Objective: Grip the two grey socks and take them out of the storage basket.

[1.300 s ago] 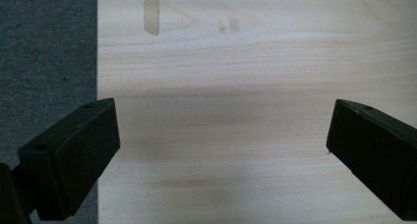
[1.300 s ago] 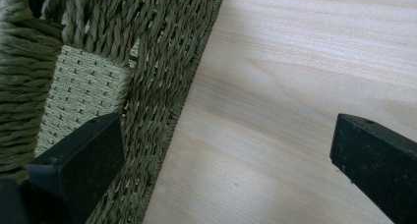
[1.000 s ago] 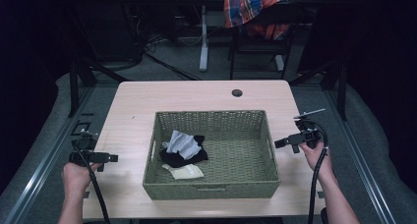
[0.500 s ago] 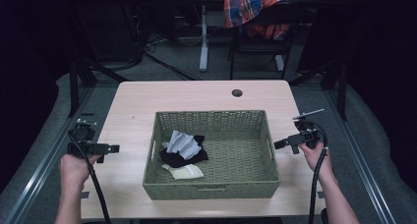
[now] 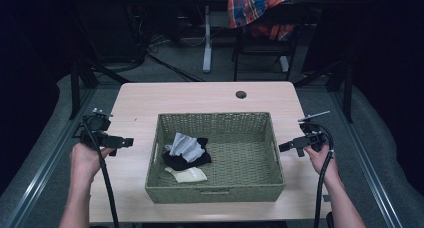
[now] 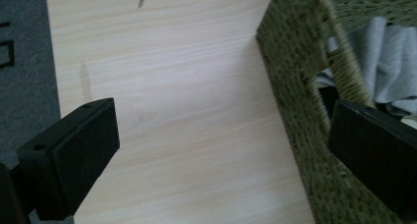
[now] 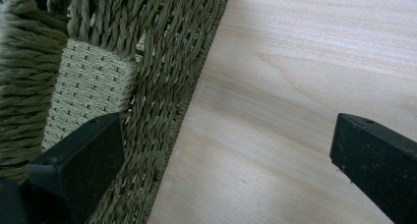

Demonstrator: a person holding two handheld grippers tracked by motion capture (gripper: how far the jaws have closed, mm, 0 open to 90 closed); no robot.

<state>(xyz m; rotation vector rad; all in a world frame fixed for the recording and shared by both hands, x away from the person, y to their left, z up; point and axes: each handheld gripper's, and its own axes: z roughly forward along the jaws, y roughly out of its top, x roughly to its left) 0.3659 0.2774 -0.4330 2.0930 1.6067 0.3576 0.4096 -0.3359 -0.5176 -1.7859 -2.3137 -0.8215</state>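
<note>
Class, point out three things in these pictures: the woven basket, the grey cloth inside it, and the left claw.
Woven basket (image 5: 215,194): high view, on its bare near wall.
Grey cloth (image 5: 186,146): high view, on the middle of the crumpled fabric.
Left claw (image 5: 126,142): high view, at the tip of its black jaws, left of the basket.

**A dim lab or recording room**

A pale wooden bench stands on grey carpet, flanked by metal rails. Beyond the bench, cables trail under another desk's white leg, and a plaid cloth hangs over a dark chair.
</note>
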